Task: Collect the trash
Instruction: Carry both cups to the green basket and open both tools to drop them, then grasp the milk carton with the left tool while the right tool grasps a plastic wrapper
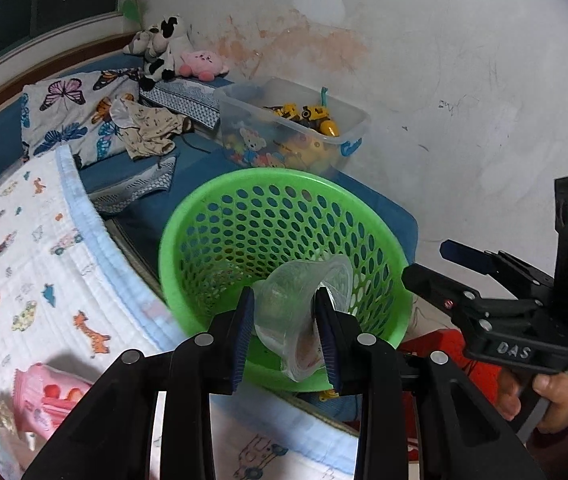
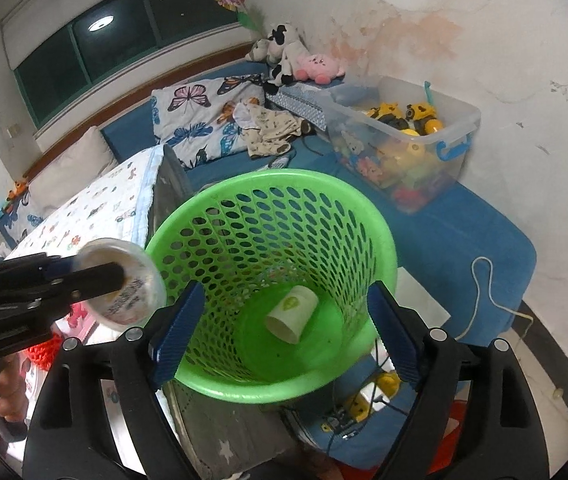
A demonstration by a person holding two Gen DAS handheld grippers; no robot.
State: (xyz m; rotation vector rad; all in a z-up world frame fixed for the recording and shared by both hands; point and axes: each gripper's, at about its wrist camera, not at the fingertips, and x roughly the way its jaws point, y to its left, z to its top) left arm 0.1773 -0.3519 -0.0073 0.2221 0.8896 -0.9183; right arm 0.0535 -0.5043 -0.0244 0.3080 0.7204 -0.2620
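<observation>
The left gripper point(image 1: 286, 332) is squeezing a clear plastic cup point(image 1: 304, 300) at the green basket's point(image 1: 187, 224) near rim. The right gripper point(image 2: 284, 332) is hanging wide open, empty, above a paper cup point(image 2: 292, 312) already binned. A pink wrapper point(image 1: 47, 400), possibly trash, is waiting on the bed.

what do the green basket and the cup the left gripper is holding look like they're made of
Basket: molded plastic, likely, with a glossy green sheen and regular punched oval holes.
Cup in the left gripper: thin clear plastic, probably; the basket shows through it and its wall buckles under the pads. The right wrist view shows printed lettering on its side.
</observation>
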